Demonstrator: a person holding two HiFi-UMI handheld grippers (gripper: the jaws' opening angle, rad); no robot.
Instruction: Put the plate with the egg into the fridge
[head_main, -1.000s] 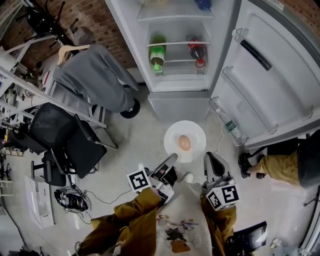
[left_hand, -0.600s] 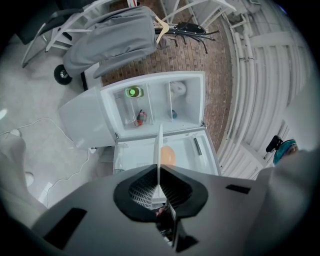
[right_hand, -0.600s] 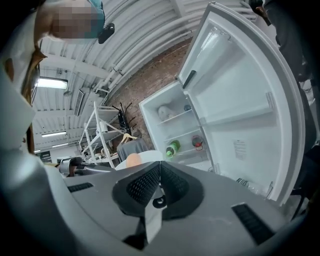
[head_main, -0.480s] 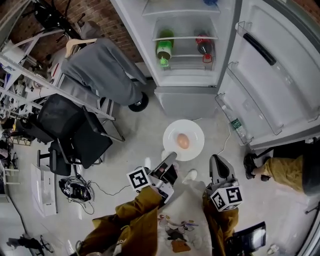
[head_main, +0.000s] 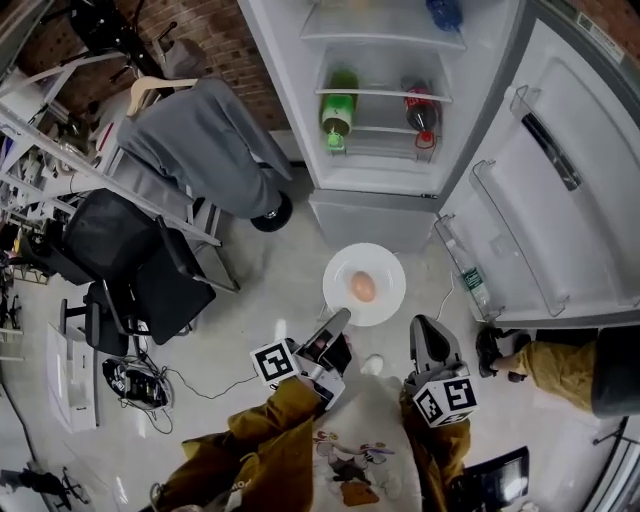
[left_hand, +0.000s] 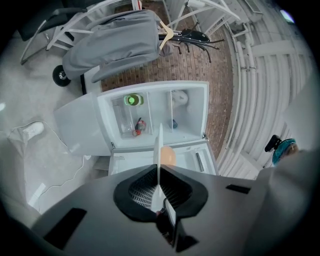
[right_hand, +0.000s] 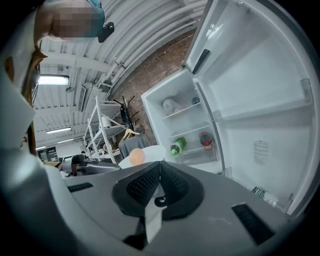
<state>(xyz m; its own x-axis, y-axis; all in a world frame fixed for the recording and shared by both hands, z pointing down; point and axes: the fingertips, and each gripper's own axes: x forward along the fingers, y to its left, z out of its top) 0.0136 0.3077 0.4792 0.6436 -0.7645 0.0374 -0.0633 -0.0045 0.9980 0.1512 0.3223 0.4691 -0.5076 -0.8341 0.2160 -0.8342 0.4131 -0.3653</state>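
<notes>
A white plate (head_main: 380, 268) with a brown egg (head_main: 363, 287) hangs level above the floor, in front of the open fridge (head_main: 372, 175). My left gripper (head_main: 338, 318) is shut on the plate's near left rim. My right gripper (head_main: 420, 326) is shut on its near right rim. In the left gripper view the plate (left_hand: 159, 142) runs edge-on between the jaws of the left gripper (left_hand: 159, 169), with the egg (left_hand: 169, 156) just past them. In the right gripper view, plate (right_hand: 151, 151) and egg (right_hand: 135, 157) sit left of the right gripper (right_hand: 160, 166).
The fridge door (head_main: 560, 190) stands wide open to the right. A green bottle (head_main: 338, 118) and a red-capped bottle (head_main: 420, 108) lie on a lower shelf. A grey-covered rack (head_main: 200, 140) and black chairs (head_main: 140, 275) stand to the left. A person's leg (head_main: 545, 360) is at right.
In the head view the fridge has slid right and a little lower. The plate stays level in both grippers and has drifted slightly left.
</notes>
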